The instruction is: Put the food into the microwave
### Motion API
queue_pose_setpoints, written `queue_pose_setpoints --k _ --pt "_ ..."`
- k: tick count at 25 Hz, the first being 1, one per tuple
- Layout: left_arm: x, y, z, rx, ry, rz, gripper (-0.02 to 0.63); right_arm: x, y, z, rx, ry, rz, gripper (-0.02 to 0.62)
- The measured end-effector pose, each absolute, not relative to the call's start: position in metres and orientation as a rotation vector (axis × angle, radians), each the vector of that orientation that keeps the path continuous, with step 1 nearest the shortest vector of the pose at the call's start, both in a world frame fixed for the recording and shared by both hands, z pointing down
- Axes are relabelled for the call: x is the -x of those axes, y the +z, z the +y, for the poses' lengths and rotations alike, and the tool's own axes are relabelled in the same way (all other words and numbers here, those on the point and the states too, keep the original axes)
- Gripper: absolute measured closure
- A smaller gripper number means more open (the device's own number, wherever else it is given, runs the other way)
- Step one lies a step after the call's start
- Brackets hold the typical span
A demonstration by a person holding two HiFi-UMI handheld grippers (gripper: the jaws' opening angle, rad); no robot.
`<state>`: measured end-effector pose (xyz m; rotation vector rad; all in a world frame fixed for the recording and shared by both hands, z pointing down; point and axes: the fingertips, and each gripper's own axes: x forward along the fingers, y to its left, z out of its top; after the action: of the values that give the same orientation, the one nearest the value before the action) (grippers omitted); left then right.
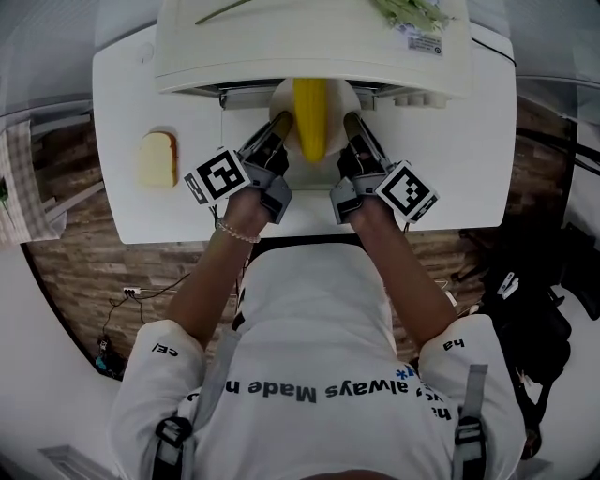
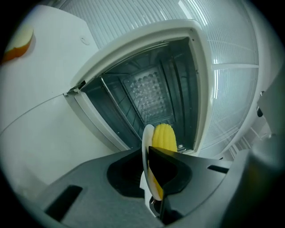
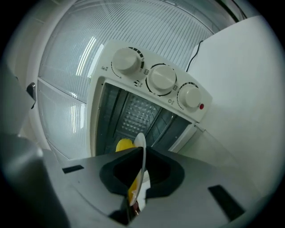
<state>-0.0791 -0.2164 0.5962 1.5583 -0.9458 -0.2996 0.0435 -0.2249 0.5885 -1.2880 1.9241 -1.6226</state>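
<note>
A yellow corn cob (image 1: 310,114) lies on a white plate (image 1: 281,101) held just in front of the microwave's (image 1: 309,42) open mouth. My left gripper (image 1: 277,134) is shut on the plate's left rim and my right gripper (image 1: 351,131) is shut on its right rim. In the left gripper view the plate (image 2: 145,147) stands edge-on between the jaws with the corn (image 2: 164,136) behind it, before the cavity (image 2: 147,95). In the right gripper view the plate edge (image 3: 140,147) and the corn (image 3: 124,144) face the open cavity (image 3: 133,116).
A slice of bread (image 1: 157,158) lies on the white table (image 1: 469,159) at the left. The microwave's door (image 1: 244,150) is folded down under the plate. Three knobs (image 3: 161,79) sit beside the cavity. Green stalks (image 1: 408,11) rest on top of the microwave.
</note>
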Motion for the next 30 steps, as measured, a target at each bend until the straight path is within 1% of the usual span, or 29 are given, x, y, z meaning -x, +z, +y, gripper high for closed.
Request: queue_pose_setpoints --k 13,19,20,23,30 --pt "0.084 0.624 -0.234 -1.522 -0.306 -0.951 0.581 -0.038 0.616 -0.242 1.305 -1.646 1.859 0.572" --pt "0.082 0.623 -0.239 -1.535 -0.349 -0.931 0.581 -0.042 0.622 -0.247 1.337 -1.668 1.797 0.572" --pt "0.081 0.621 -0.24 -1.536 -0.366 -0.919 0.578 -0.042 0.624 -0.247 1.349 -1.675 1.783 0.572" --pt "0.08 0.617 -0.238 -1.532 -0.404 -0.894 0.532 -0.042 0.624 -0.252 1.351 -1.67 1.773 0.572" --pt "0.068 0.609 -0.217 -1.437 -0.498 -0.816 0.529 -0.042 0.621 -0.264 1.332 -1.639 1.737 0.572"
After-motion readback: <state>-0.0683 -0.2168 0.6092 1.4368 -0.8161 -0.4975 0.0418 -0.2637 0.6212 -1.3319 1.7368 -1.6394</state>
